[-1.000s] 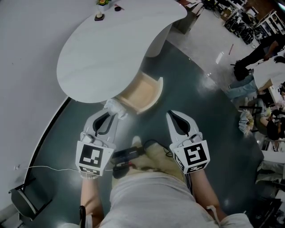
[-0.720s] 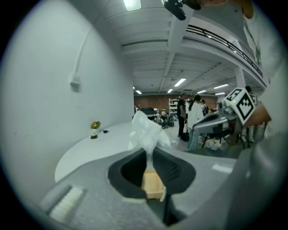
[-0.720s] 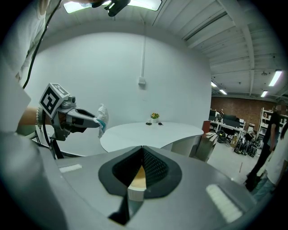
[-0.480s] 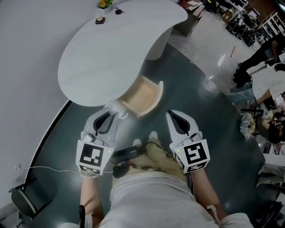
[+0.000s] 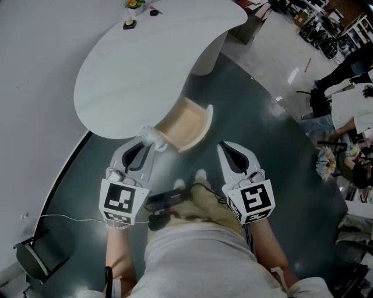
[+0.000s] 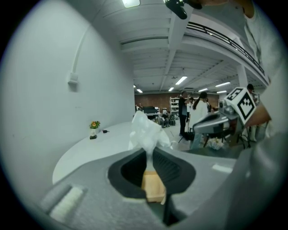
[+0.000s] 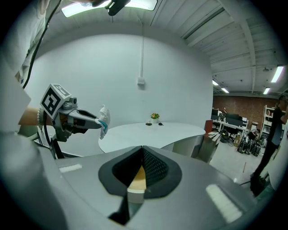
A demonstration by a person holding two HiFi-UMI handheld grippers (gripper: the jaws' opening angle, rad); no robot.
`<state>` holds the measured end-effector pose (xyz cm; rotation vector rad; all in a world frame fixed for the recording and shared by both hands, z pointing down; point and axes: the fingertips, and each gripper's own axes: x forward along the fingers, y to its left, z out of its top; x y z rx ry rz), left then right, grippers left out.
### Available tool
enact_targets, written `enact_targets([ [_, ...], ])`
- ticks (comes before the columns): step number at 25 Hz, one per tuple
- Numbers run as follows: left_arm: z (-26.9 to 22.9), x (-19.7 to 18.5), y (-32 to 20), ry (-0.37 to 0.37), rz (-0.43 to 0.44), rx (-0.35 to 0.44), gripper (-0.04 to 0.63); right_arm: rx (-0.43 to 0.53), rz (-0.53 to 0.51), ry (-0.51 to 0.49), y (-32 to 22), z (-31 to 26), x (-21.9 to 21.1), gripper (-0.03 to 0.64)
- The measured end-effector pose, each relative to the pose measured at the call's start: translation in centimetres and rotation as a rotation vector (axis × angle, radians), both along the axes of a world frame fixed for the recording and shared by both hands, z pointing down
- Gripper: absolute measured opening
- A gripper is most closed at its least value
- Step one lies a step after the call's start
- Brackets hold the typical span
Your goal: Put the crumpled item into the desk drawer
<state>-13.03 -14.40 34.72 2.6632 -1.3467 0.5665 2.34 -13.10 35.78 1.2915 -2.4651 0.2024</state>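
My left gripper [image 5: 145, 143] is shut on a crumpled white item [image 5: 151, 135], which sticks out past its tips next to the near left corner of the open desk drawer [image 5: 201, 129]. The drawer's pale wooden inside shows under the white curved desk [image 5: 145, 58]. In the left gripper view the crumpled item [image 6: 146, 131] rises from the left gripper [image 6: 148, 151]. My right gripper [image 5: 225, 148] is shut and holds nothing, just right of the drawer front. The right gripper view shows the right gripper [image 7: 142, 148], and at left the left gripper [image 7: 92, 120] carrying the crumpled item [image 7: 104, 120].
A small potted plant [image 5: 129, 22] and a dark object [image 5: 154, 11] sit at the desk's far end. A white wall curves along the left. A chair [image 5: 32, 261] and a thin cable [image 5: 58, 220] lie at the lower left. People and furniture [image 5: 344, 70] fill the far right.
The left gripper with the crumpled item has edged slightly forward beside the drawer. The right gripper has barely moved.
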Motion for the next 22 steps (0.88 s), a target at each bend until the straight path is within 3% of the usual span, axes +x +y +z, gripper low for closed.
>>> enact_targets([
  [12,3.8,2.2,-2.4,-0.021,0.033,-0.072,0.040,-0.044,-0.016,0.003,-2.1,1.5,1.3,0.005],
  [22,10.6,4.6,-4.9,-0.039,0.042,-0.178,0.040,-0.107,-0.023,0.004,-4.0,4.3,2.8,0.005],
])
